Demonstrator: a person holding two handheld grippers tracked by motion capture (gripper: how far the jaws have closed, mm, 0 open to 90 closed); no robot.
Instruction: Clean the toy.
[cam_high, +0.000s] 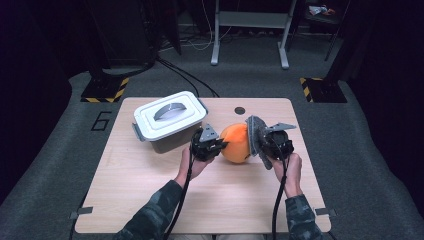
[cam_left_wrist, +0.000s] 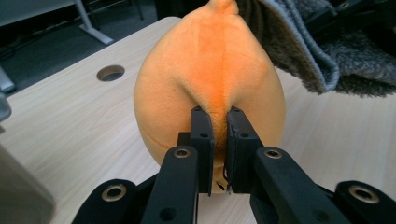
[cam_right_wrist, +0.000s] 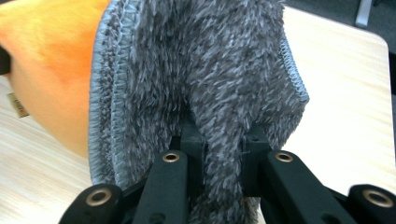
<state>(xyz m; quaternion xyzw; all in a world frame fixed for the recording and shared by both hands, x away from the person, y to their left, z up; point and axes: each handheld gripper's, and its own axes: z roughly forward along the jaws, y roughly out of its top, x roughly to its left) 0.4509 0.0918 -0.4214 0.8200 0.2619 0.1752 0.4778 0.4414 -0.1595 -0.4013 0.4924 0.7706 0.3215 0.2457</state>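
An orange plush ball (cam_high: 237, 143) hangs a little above the wooden table (cam_high: 150, 190), between my two hands. My left gripper (cam_high: 216, 146) is shut on a pinched fold of its orange fabric (cam_left_wrist: 205, 70), with the jaws nearly touching around the pinch. A grey fluffy cloth (cam_high: 254, 134) lies against the ball's right side. My right gripper (cam_high: 264, 142) is shut on a thick fold of that cloth (cam_right_wrist: 201, 60), and the orange plush (cam_right_wrist: 46, 65) shows at the left behind it.
A grey box with a white lid and handle (cam_high: 169, 120) stands at the table's back left, close to my left gripper. A round hole (cam_high: 240, 110) sits near the far edge. Beyond the table are cables and a metal stand's legs (cam_high: 250, 30) on the floor.
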